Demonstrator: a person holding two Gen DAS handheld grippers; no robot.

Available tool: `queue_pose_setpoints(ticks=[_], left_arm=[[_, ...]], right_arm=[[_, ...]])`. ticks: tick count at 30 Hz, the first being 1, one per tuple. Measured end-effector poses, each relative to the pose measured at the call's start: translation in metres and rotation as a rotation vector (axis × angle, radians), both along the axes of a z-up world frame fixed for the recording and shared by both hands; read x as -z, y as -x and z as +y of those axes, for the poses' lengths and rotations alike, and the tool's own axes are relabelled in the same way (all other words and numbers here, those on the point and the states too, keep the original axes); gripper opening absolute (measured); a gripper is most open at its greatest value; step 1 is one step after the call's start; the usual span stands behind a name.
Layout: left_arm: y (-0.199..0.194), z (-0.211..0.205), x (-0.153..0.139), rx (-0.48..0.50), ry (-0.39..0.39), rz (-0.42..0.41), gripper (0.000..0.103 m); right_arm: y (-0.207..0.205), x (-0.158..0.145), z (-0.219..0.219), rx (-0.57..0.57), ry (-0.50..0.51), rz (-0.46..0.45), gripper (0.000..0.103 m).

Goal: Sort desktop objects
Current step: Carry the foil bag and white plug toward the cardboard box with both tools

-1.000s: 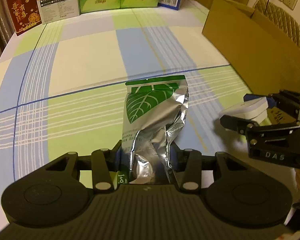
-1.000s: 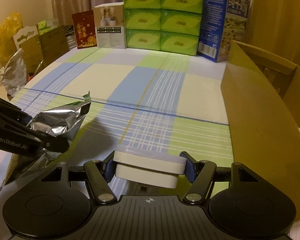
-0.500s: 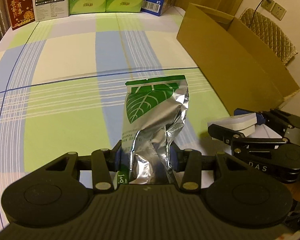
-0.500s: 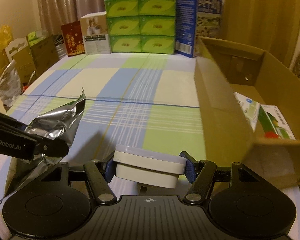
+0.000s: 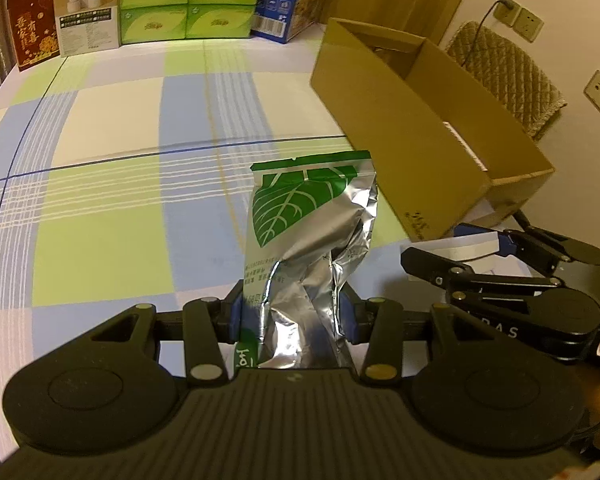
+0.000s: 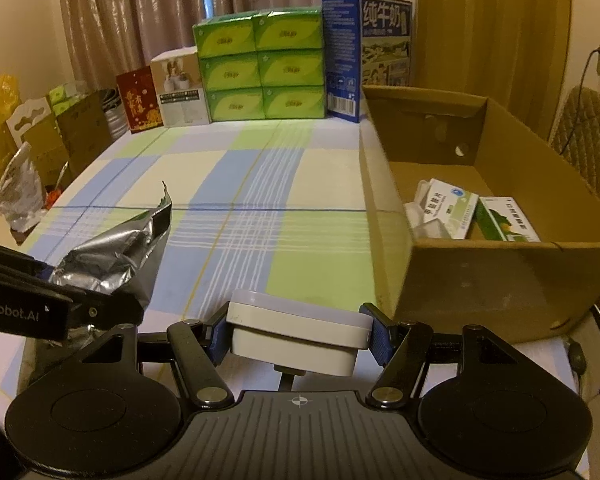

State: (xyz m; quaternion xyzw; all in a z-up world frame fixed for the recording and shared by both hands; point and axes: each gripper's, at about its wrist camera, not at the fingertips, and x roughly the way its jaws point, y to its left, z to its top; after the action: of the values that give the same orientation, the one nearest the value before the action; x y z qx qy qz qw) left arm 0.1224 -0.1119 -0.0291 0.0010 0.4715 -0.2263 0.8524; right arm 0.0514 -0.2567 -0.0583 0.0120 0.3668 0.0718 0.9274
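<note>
My left gripper [image 5: 294, 312] is shut on a crumpled silver foil pouch with a green leaf print [image 5: 308, 232], held above the checked tablecloth. The same pouch [image 6: 116, 256] shows at the left of the right wrist view, beside the left gripper's black body [image 6: 40, 304]. My right gripper [image 6: 298, 336] is shut on a flat white box [image 6: 296, 336], lifted off the table. In the left wrist view that right gripper [image 5: 480, 248] hangs at the right with the white box [image 5: 468, 246] between its fingers. An open cardboard box [image 6: 480, 280] stands to the right.
Two medicine cartons [image 6: 452, 208] lie inside the cardboard box. Green tissue packs [image 6: 260, 68], a blue milk carton [image 6: 364, 52], a white box [image 6: 178, 88] and a red card [image 6: 138, 98] line the table's far edge. Bags [image 6: 20, 192] stand at the left, a chair [image 5: 504, 76] at the right.
Both grippers have risen and drawn back with their loads, so the cardboard box's inside now comes into view. The grips are unchanged.
</note>
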Motion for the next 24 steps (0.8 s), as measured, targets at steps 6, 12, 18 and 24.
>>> queue_pose_setpoints(ticks=[6, 12, 18, 24], left_arm=[[0.011, -0.011, -0.008, 0.006, 0.003, -0.01, 0.04], [0.021, -0.024, -0.015, 0.009, 0.025, -0.012, 0.04], [0.032, -0.044, -0.021, 0.015, 0.064, -0.003, 0.04], [0.039, -0.069, -0.029, 0.038, 0.108, 0.001, 0.04]], right_arm=[[0.013, -0.014, -0.015, 0.028, -0.008, -0.022, 0.063], [0.026, -0.025, -0.033, 0.062, 0.008, -0.048, 0.063], [0.04, -0.034, -0.059, 0.117, 0.019, -0.068, 0.063], [0.054, -0.046, -0.084, 0.164, 0.026, -0.093, 0.063]])
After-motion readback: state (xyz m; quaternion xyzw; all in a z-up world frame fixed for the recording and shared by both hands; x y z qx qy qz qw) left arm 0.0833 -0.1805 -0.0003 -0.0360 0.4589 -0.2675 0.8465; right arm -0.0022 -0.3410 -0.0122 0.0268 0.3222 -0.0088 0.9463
